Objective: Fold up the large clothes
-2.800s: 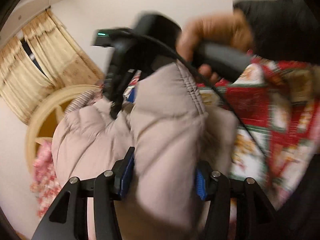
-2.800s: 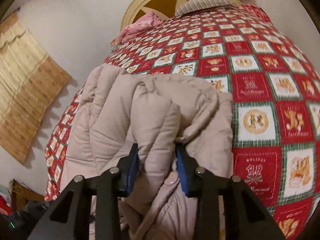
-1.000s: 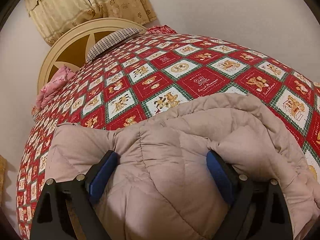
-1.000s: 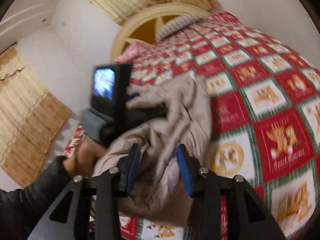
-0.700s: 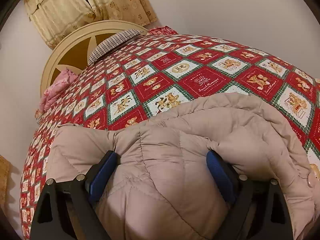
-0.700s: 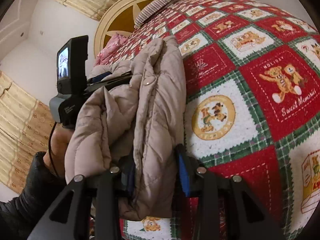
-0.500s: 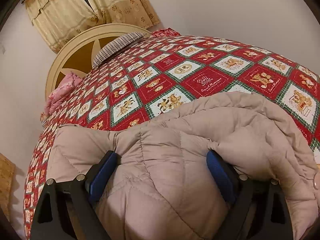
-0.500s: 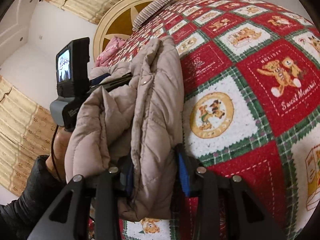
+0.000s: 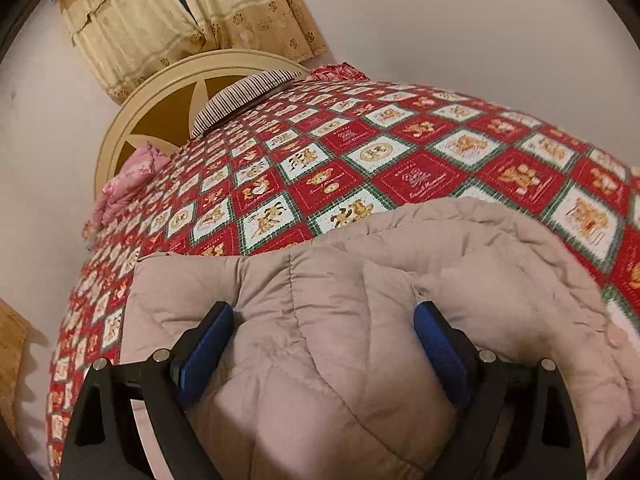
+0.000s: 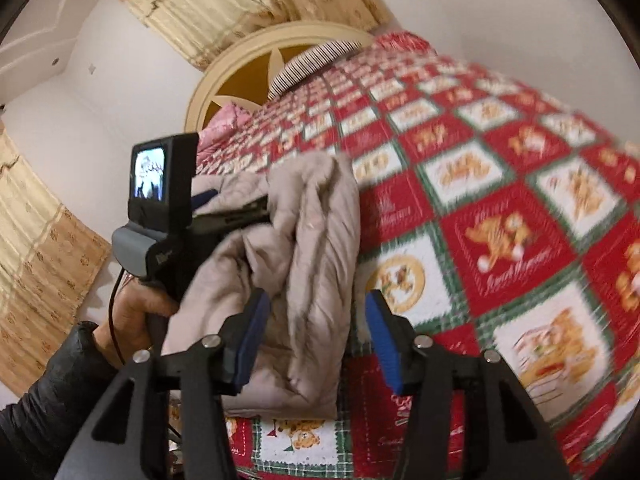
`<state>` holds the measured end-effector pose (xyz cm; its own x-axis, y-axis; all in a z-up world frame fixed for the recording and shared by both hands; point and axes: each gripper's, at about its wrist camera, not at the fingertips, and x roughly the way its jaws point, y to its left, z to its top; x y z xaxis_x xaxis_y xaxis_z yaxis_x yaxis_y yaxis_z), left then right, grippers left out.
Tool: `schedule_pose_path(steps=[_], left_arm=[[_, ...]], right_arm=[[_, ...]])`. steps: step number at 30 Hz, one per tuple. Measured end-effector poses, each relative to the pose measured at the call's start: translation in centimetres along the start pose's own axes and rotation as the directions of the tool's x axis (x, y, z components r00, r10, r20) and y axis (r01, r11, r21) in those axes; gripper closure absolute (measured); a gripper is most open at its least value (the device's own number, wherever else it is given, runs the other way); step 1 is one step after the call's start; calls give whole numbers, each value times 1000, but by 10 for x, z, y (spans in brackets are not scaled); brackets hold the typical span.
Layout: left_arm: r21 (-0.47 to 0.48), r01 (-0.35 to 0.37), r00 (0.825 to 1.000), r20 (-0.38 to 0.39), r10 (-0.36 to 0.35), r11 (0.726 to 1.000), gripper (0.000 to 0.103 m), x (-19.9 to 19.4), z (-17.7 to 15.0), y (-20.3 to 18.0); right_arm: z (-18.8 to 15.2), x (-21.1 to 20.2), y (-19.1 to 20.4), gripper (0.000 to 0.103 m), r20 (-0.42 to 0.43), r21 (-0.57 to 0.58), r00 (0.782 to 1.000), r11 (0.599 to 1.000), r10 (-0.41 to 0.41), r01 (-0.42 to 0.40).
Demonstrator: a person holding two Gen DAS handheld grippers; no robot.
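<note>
A puffy beige jacket [image 9: 460, 248] lies bunched on the red patchwork quilt [image 9: 420, 176]. My left gripper [image 9: 324, 312] is shut on a thick bulge of it, with both blue pads pressed into the padding at a wide spread. In the right wrist view the jacket [image 10: 312, 220] hangs in folds from that gripper, whose screen unit [image 10: 160, 184] a hand [image 10: 136, 316] holds. My right gripper [image 10: 317, 300] has its jaws opening around a hanging fold. The left pad touches the cloth and the right pad stands clear of it.
The quilt [image 10: 500, 240] covers the whole bed. At its far end are a round cream headboard [image 9: 160, 108], a striped pillow [image 9: 244, 96] and a pink cloth [image 9: 128, 176]. Beige curtains [image 9: 160, 20] hang behind, and a black sleeve [image 10: 52, 400] is at the lower left.
The right gripper's jaws, which squeezed the jacket fold half a second ago, have spread apart, and the right view is blurred by its move. The left gripper keeps its hold.
</note>
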<state>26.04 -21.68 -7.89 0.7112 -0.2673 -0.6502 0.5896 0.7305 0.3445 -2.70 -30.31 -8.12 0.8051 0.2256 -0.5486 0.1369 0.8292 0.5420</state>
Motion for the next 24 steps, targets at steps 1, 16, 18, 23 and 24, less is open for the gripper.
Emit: schedule_pose_path(steps=[1,16,18,23,24], left_arm=[[-8,8,1000,1,-8,1000,11,-3,1,3],[-128,-71,995,65,80,989,11,-58,5,69],[-143,-108,991,61,118,984,11,-55,5,80],[-199,-131,990,14,137,971,11,-35,1,97],[-207,-133,990,7,138,969,11,-32,0,99]], right_arm=[[2,-2,4,48,4,-17,1000,1000,-1,1],[45,35,66,48,16,-161,999,987,28,-25],[52,40,74,48,19,-176,999,984,28,-24],[67,76,80,49,-3,-168,1000,986,-8,7],[69,83,79,50,-5,-154,1000,988,-11,10]])
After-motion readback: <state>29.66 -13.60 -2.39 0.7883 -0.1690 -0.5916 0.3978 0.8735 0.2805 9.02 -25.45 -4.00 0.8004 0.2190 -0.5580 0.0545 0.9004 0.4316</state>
